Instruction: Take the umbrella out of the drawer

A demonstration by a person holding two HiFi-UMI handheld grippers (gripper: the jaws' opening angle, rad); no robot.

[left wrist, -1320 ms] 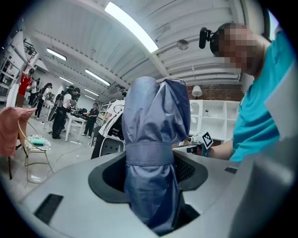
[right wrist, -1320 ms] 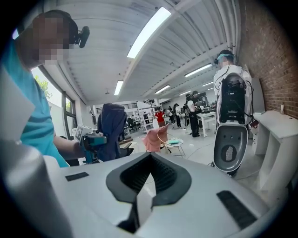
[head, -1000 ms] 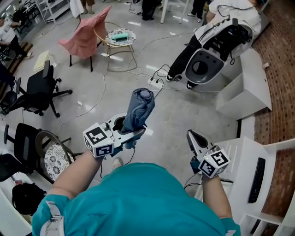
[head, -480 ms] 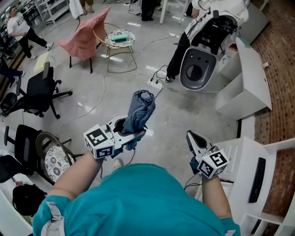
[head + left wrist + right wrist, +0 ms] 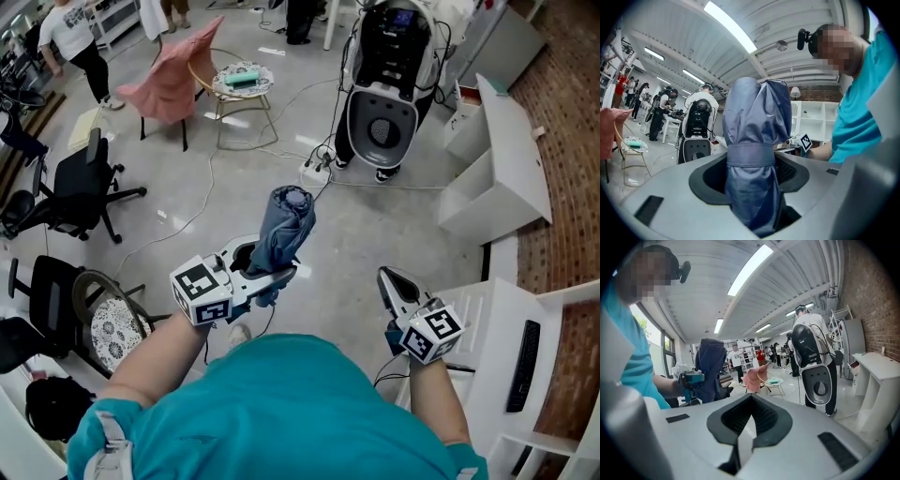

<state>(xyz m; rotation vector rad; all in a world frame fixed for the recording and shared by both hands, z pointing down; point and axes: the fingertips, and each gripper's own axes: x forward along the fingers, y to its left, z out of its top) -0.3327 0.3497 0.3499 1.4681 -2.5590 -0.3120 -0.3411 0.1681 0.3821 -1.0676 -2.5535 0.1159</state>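
Left tool [image 5: 265, 272]: jaws pinching the folded blue umbrella [image 5: 286, 220] near its strap. The umbrella stands upright in the air above the floor [image 5: 375, 234], clear of any drawer.
Right tool [image 5: 397, 284]: jaws pressed together, empty.
Hazard: the grip likely bears on slack fabric only, so the top-heavy bundle may slide through, tip out and drop.

Grey polished floor [image 5: 375, 246], bearing white power strip [image 5: 314, 172] with trailing cables, black office chair [image 5: 80, 183], round wire table [image 5: 244, 80], pink-draped chair [image 5: 173, 66]
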